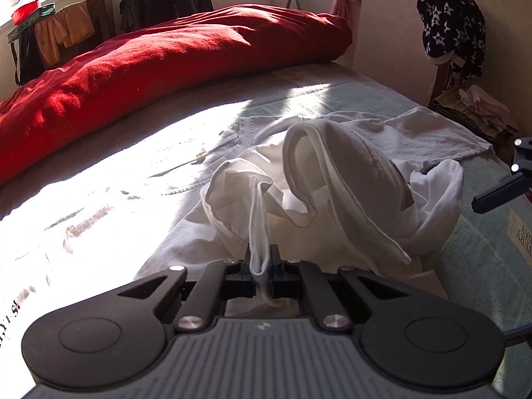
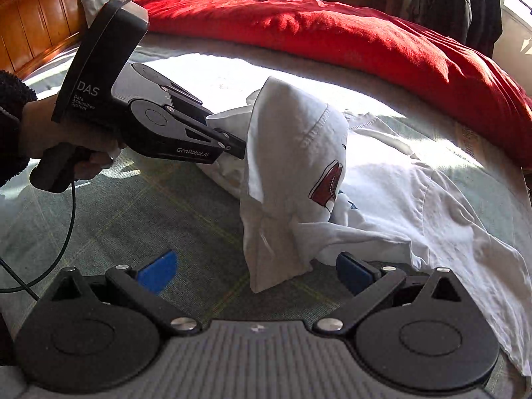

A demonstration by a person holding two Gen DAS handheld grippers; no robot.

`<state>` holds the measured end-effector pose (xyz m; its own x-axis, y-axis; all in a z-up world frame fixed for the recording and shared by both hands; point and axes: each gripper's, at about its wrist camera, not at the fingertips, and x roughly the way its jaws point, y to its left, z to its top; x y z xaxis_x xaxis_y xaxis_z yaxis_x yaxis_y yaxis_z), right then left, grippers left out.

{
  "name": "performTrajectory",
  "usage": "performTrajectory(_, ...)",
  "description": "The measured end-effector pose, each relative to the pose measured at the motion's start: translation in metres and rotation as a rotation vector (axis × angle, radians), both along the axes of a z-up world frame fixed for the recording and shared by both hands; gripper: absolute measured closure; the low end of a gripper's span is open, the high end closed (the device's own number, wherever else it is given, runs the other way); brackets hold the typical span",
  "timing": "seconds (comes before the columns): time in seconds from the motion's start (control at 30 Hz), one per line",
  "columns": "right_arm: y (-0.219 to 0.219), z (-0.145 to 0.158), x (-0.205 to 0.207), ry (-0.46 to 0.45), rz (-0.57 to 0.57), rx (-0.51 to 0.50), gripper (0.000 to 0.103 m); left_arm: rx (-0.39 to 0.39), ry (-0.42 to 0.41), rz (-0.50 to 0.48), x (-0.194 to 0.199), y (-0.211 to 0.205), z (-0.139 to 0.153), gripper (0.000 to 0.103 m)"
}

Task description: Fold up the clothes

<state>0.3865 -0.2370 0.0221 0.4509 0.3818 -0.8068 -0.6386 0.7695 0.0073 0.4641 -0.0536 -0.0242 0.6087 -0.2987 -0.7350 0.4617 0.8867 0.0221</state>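
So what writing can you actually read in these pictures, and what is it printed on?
"DAS" and "Data Acquisition System": on the handle body of the left tongs.
"GenRobot.AI": on the side of those tongs.
"VERY": on the bedspread, partly cut off.
Other print on the bedspread: too blurred or glared to read.

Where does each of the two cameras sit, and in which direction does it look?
Left wrist: on the left gripper, facing across the bed toward the red blanket and the window; its shut fingers pinch the white shirt.
Right wrist: on the right gripper, jaws open, facing the wooden headboard; a hand holding the left gripper shows.
Both views share the white shirt, the red blanket and the left gripper.
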Motion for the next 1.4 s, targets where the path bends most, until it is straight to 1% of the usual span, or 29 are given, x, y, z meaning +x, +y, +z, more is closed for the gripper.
performTrajectory(0.07, -0.004, 0.003, -0.002, -0.003, -0.009, 0.020, 0.000, 0.014, -0.004, 0.005, -0.001, 0.005, 0.003, 0.100)
performTrajectory(0.17, -0.011, 0.002, -0.001, 0.055, -0.029, 0.070, 0.000, 0.016, 0.004, 0.020, 0.000, 0.013, 0.003, 0.100)
performTrajectory(0.23, -0.012, -0.005, -0.001, 0.093, -0.054, 0.078, 0.000, 0.018, 0.001, 0.022, 0.000, 0.015, 0.002, 0.100)
performTrajectory(0.27, -0.010, -0.007, -0.001, 0.095, -0.052, 0.073, 0.000, 0.020, -0.001, 0.022, -0.001, 0.015, 0.001, 0.100)
performTrajectory(0.37, 0.003, -0.012, -0.008, 0.030, 0.009, 0.022, 0.000, 0.013, 0.008, 0.030, -0.001, 0.016, -0.002, 0.100)
performTrajectory(0.47, 0.022, -0.023, -0.011, -0.043, 0.105, -0.050, 0.006, 0.008, 0.011, 0.037, -0.002, 0.018, -0.002, 0.100)
performTrajectory(0.53, 0.036, -0.036, -0.011, -0.083, 0.153, -0.119, 0.018, 0.005, 0.010, 0.040, -0.002, 0.019, -0.001, 0.100)
performTrajectory(0.57, 0.041, -0.045, -0.009, -0.102, 0.161, -0.169, 0.023, 0.006, 0.008, 0.039, -0.003, 0.020, -0.001, 0.100)
performTrajectory(0.6, 0.045, -0.054, -0.006, -0.114, 0.166, -0.219, 0.034, 0.008, 0.007, 0.037, -0.003, 0.020, -0.001, 0.100)
performTrajectory(0.63, 0.048, -0.061, -0.003, -0.126, 0.170, -0.253, 0.038, 0.011, 0.005, 0.036, -0.003, 0.020, 0.000, 0.100)
performTrajectory(0.7, 0.050, -0.064, 0.000, -0.148, 0.169, -0.268, 0.039, 0.016, -0.002, 0.033, -0.005, 0.021, 0.001, 0.100)
performTrajectory(0.73, 0.051, -0.063, 0.001, -0.153, 0.167, -0.275, 0.046, 0.019, -0.007, 0.031, -0.006, 0.022, 0.004, 0.100)
performTrajectory(0.77, 0.051, -0.060, 0.002, -0.156, 0.162, -0.285, 0.049, 0.022, -0.012, 0.029, -0.008, 0.022, 0.006, 0.100)
performTrajectory(0.8, 0.051, -0.058, 0.003, -0.158, 0.155, -0.292, 0.060, 0.025, -0.018, 0.028, -0.009, 0.023, 0.008, 0.101)
performTrajectory(0.83, 0.049, -0.055, 0.004, -0.153, 0.145, -0.295, 0.075, 0.028, -0.023, 0.026, -0.011, 0.023, 0.010, 0.101)
performTrajectory(0.9, 0.044, -0.049, 0.007, -0.135, 0.128, -0.299, 0.088, 0.034, -0.034, 0.023, -0.014, 0.024, 0.015, 0.101)
performTrajectory(1.0, 0.035, -0.037, 0.008, -0.110, 0.132, -0.293, 0.091, 0.043, -0.048, 0.019, -0.019, 0.027, 0.023, 0.102)
performTrajectory(1.13, 0.023, -0.018, 0.008, -0.077, 0.151, -0.281, 0.093, 0.073, -0.058, -0.007, -0.034, 0.036, 0.044, 0.102)
performTrajectory(1.33, 0.013, 0.017, -0.008, -0.005, 0.263, -0.277, 0.093, 0.129, -0.072, -0.063, -0.061, 0.047, 0.078, 0.102)
performTrajectory(1.4, 0.009, 0.027, -0.014, 0.031, 0.312, -0.275, 0.093, 0.157, -0.067, -0.108, -0.076, 0.049, 0.089, 0.102)
